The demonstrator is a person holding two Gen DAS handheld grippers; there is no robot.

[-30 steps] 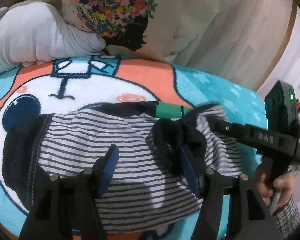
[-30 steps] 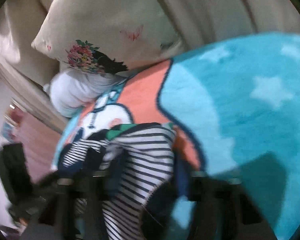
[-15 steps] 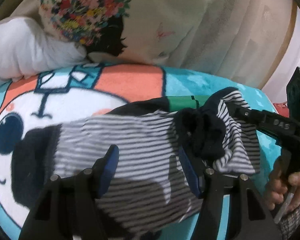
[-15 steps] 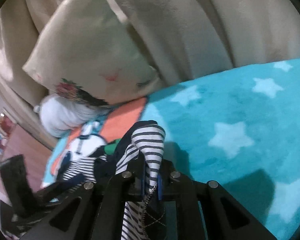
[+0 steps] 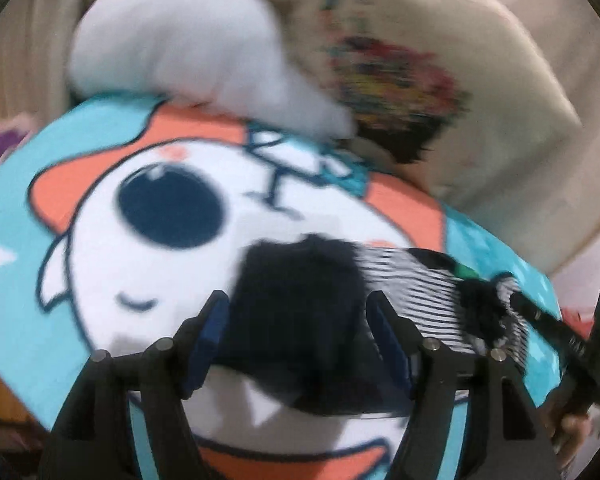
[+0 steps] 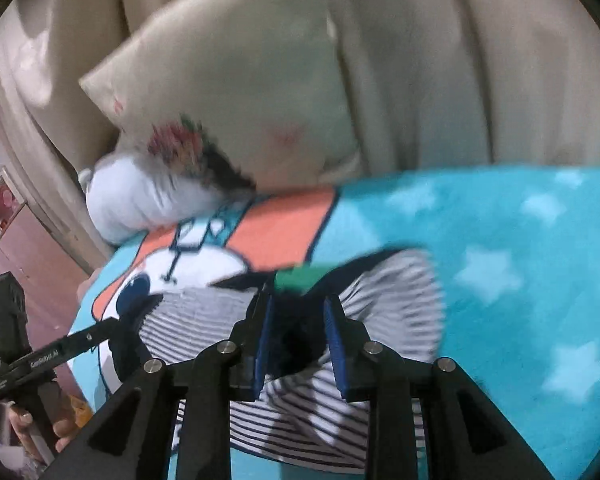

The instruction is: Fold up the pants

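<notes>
The black-and-white striped pants (image 5: 412,292) with dark navy cuffs and a green patch lie on the cartoon blanket (image 5: 100,208). My left gripper (image 5: 298,320) is open, its blue pads either side of the dark cuff end (image 5: 296,300). My right gripper (image 6: 298,340) is partly open with a dark bunch of the pants (image 6: 384,300) between its pads; it also shows in the left wrist view (image 5: 500,304) at the other end. The left gripper appears in the right wrist view (image 6: 120,332) at the far cuff.
A floral cream pillow (image 6: 228,92) and a white plush cushion (image 5: 204,44) lie at the head of the bed. Beige curtains (image 6: 460,60) hang behind. The teal star blanket (image 6: 520,260) spreads to the right. A pink cabinet (image 6: 12,240) stands at left.
My left gripper has swung left to the dark cuff end. My right gripper has loosened from a tight pinch on the striped fabric and lowered it towards the blanket.
</notes>
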